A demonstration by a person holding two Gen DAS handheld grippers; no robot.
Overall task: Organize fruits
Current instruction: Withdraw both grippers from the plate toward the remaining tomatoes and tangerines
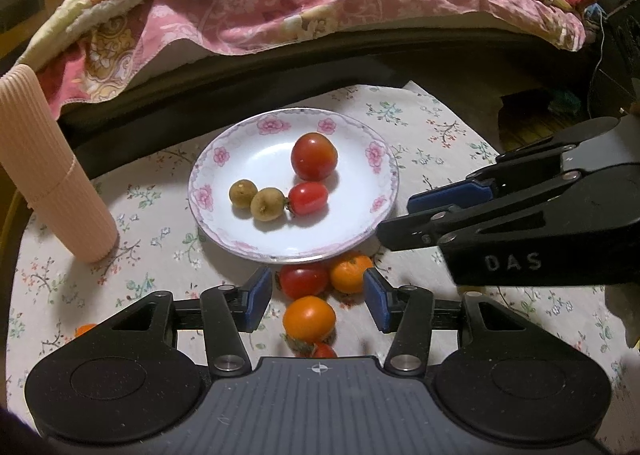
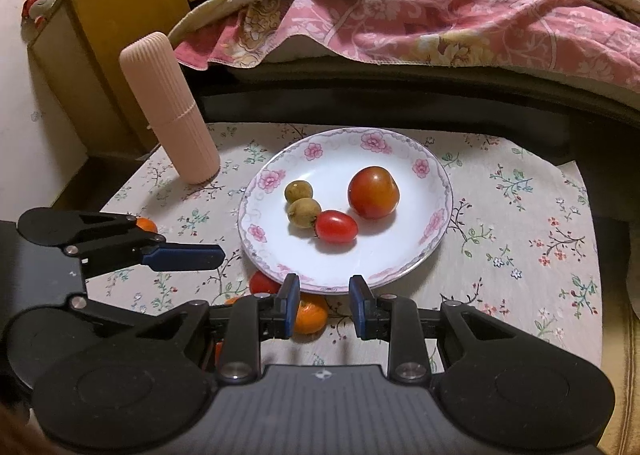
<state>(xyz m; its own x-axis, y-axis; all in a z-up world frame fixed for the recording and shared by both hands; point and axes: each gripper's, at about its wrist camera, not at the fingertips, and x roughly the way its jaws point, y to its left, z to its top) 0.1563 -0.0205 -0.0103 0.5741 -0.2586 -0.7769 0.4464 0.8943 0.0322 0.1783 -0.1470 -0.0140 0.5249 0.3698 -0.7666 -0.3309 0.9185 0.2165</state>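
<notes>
A white plate with pink flowers [image 1: 372, 215] [image 2: 400, 267] holds a large red tomato [image 1: 314, 156] [image 2: 373, 192], a small oval red tomato [image 1: 308, 197] [image 2: 336, 226] and two brown-green round fruits [image 1: 256, 199] [image 2: 301, 201]. In front of the plate on the cloth lie a red tomato [image 1: 303, 280] [image 2: 263, 283], a small orange [image 1: 351, 271] [image 2: 309, 317] and an orange tomato [image 1: 309, 319]. My left gripper [image 1: 318, 297] is open, its pads either side of these loose fruits. My right gripper [image 2: 324, 305] is open and empty at the plate's near rim; it also shows in the left wrist view [image 1: 416, 215].
A ribbed pink cylinder [image 1: 48, 171] [image 2: 172, 111] stands left of the plate on the flowered cloth [image 1: 440, 135] [image 2: 520, 235]. Another small orange fruit [image 1: 85, 330] [image 2: 146, 224] lies at the left. A bed with a pink quilt [image 1: 280, 7] [image 2: 440, 15] runs behind.
</notes>
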